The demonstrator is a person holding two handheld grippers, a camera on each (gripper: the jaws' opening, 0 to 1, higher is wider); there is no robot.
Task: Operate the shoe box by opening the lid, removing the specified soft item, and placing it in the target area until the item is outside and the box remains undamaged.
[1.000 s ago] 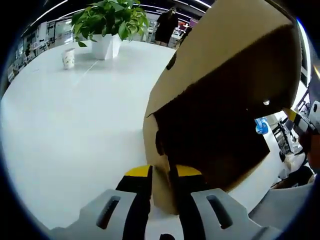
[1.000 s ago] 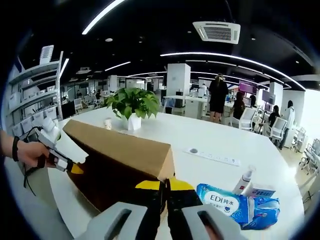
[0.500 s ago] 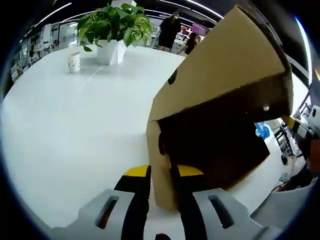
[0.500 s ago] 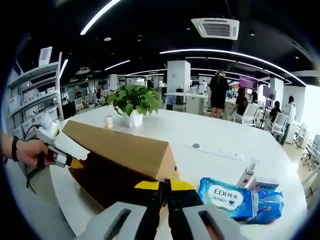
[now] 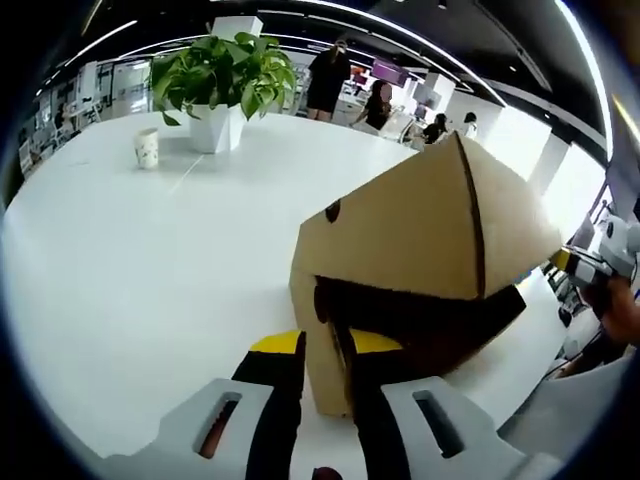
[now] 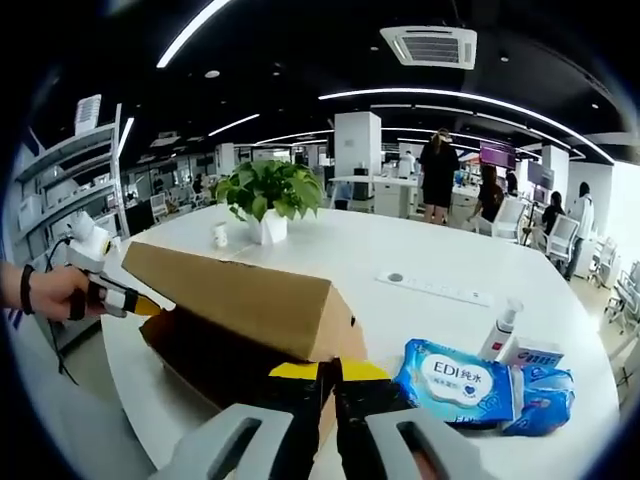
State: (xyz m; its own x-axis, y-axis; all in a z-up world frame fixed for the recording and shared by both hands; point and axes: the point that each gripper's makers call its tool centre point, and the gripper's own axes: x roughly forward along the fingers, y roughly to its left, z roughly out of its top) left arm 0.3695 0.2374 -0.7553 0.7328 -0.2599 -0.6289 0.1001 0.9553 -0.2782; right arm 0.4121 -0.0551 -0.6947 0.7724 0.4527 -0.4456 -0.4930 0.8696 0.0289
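Left gripper (image 5: 325, 350) at six o'clock, jaws clamped on corner wall of brown cardboard shoe box (image 5: 420, 240), right gripper (image 6: 330, 378) pinched opposite corner, matte angular lid (image 6: 230, 295) tilted up, box rested on smooth white desk (image 5: 130, 270), glossy blue wipes pack (image 6: 460, 380) at four o'clock.

Shoe box (image 6: 240, 310) on table (image 6: 420, 265), wipes pack (image 6: 455, 378) beside, plant (image 6: 268, 192) behind.

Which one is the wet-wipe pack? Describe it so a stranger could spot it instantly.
On the white table, look beside the brown cardboard shoe box, at the right gripper end. The wipe pack is the flat, soft blue packet labelled EDI, unlike the upright bottle behind it.
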